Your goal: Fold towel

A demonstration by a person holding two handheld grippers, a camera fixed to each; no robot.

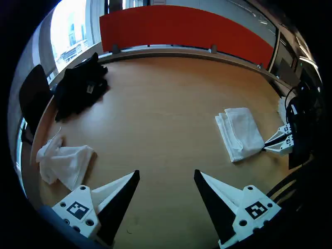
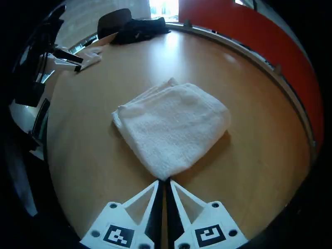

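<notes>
White tongs (image 1: 166, 174), black faces, square markers

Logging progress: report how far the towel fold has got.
Done: the towel lies folded on the table. In hand: right gripper shut at its corner, left gripper open and empty. Left: at most a final tidy; a crumpled cloth lies unfolded.

right tongs (image 2: 164, 182) closed | tips at folded towel (image 2: 174, 124) corner | towel on table (image 2: 257, 166)

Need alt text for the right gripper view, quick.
A folded white towel lies in the middle of a wooden table. The right gripper has its fingers almost together, tips at the towel's near corner. At the far edge are a black garment and the left gripper.
</notes>
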